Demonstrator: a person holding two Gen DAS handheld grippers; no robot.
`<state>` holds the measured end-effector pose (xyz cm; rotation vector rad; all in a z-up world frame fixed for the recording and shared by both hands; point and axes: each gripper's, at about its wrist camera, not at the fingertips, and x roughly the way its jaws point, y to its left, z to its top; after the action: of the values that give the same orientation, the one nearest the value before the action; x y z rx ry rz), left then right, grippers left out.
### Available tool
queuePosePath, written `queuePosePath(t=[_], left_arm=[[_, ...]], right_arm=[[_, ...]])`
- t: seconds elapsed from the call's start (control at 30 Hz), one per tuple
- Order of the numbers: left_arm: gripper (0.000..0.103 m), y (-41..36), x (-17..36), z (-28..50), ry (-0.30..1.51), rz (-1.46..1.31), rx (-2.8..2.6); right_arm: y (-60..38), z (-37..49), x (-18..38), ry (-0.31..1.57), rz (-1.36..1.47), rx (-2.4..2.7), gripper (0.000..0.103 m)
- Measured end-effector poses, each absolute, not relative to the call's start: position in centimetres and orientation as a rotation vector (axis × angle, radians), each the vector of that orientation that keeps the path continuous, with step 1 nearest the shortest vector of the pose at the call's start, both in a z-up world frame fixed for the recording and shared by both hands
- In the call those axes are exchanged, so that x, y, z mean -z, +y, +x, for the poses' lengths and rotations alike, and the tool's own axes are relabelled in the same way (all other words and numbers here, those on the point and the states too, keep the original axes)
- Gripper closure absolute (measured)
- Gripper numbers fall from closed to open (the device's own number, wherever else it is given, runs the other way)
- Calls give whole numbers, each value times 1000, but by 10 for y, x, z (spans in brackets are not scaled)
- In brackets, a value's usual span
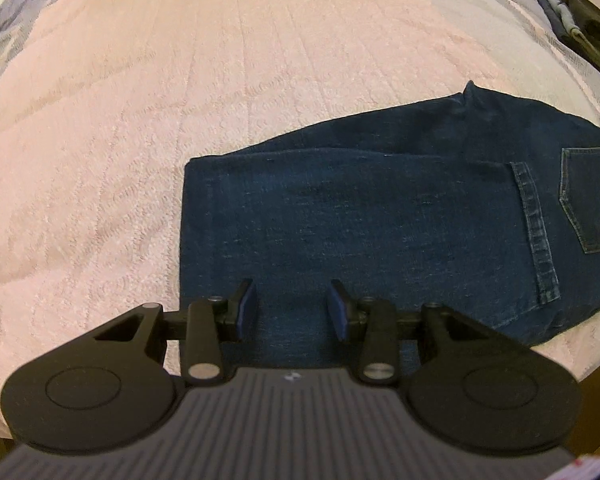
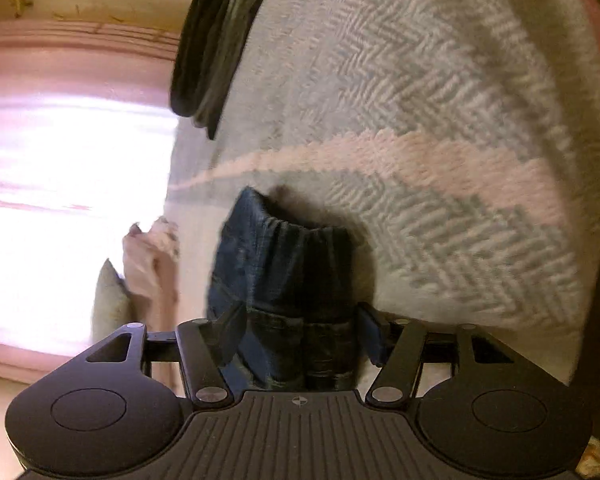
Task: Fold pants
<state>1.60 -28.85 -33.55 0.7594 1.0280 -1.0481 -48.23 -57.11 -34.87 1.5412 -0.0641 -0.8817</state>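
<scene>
The pants [image 1: 360, 216] are dark indigo denim with lighter blue stitching along the seams and around the back pocket [image 1: 590, 196], and they lie on a pale pink bedspread [image 1: 140, 120] with a faint ribbed texture. In the right wrist view the blanket [image 2: 440, 100] shows a grey-and-white herringbone weave crossed by a pink band. Both the left gripper [image 1: 294, 308] and the right gripper [image 2: 300, 336] are matte black with blue pads, and the folded clothes [image 2: 212, 48] at the bed's edge are black and grey.
</scene>
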Motion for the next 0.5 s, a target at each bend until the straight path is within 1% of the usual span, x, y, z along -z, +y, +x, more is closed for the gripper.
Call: queuePosePath(t=[0.1, 0.13, 0.23, 0.33, 0.5], left_arm=[[68, -288, 340, 15, 1043, 752, 1079], [68, -288, 344, 15, 1047, 753, 1083], [68, -288, 355, 17, 1069, 746, 1075], [68, -288, 361, 17, 1071, 744, 1080], [68, -281, 355, 29, 1110, 675, 1104]], right_arm=[[-572, -481, 355, -46, 1505, 848, 48], [-574, -481, 360, -39, 1505, 834, 54], [-577, -479, 368, -59, 1524, 823, 59], [-576, -477, 365, -51, 1499, 823, 71], [-570, -477, 370, -75, 1495, 832, 72]])
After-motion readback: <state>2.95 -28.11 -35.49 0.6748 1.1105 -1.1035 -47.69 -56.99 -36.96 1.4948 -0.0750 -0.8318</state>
